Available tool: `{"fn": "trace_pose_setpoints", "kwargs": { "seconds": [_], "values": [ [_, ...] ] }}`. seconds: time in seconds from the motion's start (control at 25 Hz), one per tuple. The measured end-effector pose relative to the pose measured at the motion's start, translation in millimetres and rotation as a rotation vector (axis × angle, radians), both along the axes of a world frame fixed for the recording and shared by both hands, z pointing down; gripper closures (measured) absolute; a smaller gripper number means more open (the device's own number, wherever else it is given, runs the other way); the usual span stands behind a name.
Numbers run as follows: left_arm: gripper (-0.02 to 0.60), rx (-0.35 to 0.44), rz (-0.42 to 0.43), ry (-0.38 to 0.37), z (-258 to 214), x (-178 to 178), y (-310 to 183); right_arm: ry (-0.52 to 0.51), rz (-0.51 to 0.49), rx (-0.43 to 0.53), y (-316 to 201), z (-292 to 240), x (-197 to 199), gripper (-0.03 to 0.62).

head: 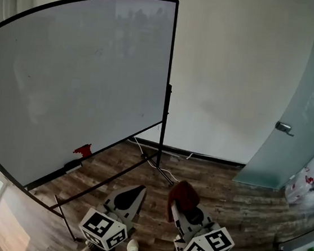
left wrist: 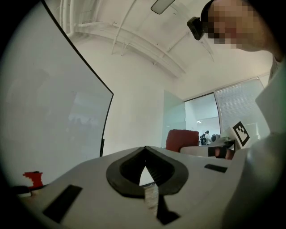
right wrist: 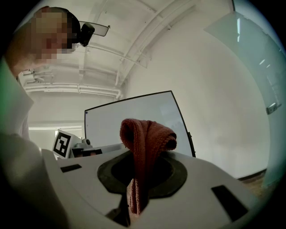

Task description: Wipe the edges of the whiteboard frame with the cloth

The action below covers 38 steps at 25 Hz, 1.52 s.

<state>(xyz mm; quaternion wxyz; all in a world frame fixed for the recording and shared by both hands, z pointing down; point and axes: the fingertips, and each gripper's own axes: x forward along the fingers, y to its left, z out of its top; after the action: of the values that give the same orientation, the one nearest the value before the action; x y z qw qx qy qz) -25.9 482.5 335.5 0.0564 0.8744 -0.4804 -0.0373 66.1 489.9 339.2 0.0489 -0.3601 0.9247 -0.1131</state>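
The whiteboard (head: pixel 72 77) stands on my left, its thin black frame (head: pixel 170 67) running down the right side and along the bottom. In the head view both grippers are low and near me, well short of the board. A dark red cloth (head: pixel 185 195) is pinched in my right gripper (head: pixel 178 205), which is shut on it. The folded cloth (right wrist: pixel 145 138) sticks up past the jaws in the right gripper view, with the whiteboard (right wrist: pixel 134 112) behind it. My left gripper (head: pixel 139 189) is shut and holds nothing; its tips meet in the left gripper view, beside the whiteboard (left wrist: pixel 44 112).
A small red object (head: pixel 83 150) sits on the board's lower ledge. The stand's black legs (head: pixel 104 184) and a cable spread over the wooden floor. A frosted glass door (head: pixel 306 112) with a handle (head: pixel 283 128) is at the right, white bags (head: pixel 309 180) below it.
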Motion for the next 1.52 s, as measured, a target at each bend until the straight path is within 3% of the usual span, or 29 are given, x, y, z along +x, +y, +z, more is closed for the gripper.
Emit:
{"fn": "trace_pose_setpoints", "kwargs": {
  "seconds": [0.32,0.64,1.08,1.52],
  "values": [
    [0.573,0.028,0.065,-0.032,-7,-42,-95,0.016,0.049,0.023,-98,-10,-56,0.539],
    [0.574,0.020,0.093,-0.032,-6,-57,-160,0.020,0.066,0.025,-165,-14,-77,0.539],
    [0.574,0.008,0.030,-0.059,2,-55,-284,-0.009,0.000,0.027,-299,-5,-81,0.539],
    [0.574,0.003,-0.055,-0.075,-2,-28,-428,-0.009,-0.100,0.023,-450,-8,-64,0.539]
  ]
}}
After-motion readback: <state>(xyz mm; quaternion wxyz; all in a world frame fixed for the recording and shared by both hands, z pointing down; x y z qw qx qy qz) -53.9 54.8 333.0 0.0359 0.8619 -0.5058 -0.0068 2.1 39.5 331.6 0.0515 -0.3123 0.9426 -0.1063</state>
